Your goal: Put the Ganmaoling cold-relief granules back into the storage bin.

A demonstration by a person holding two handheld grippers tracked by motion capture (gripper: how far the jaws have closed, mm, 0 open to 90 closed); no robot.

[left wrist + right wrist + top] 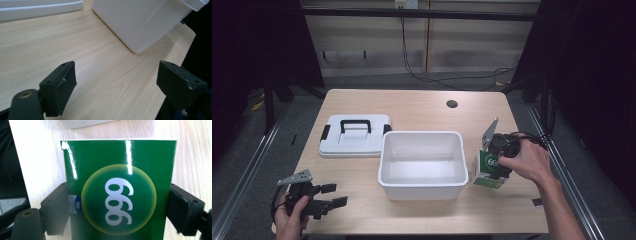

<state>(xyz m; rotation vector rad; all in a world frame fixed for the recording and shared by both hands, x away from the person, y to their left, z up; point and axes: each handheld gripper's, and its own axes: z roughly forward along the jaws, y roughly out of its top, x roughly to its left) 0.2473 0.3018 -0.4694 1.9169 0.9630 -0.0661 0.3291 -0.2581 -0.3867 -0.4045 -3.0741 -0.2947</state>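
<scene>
A green box [488, 169] with a round yellow-ringed mark and white digits stands on the table just right of the white bin [422, 186]. My right gripper [497, 165] is shut on it, one jaw pressed on each side of the green box [117, 192]. My left gripper [332, 196] rests low at the table's front left, open, with bare wood between its jaws. In the left gripper view the bin's outer wall [140, 22] lies ahead and to the right of the open left gripper [116, 83].
A white lid with a black handle [355, 134] lies flat to the left of the bin. A round cable hole [452, 104] sits near the table's far edge. Bare wood runs along the front. Cables trail on the floor behind the table.
</scene>
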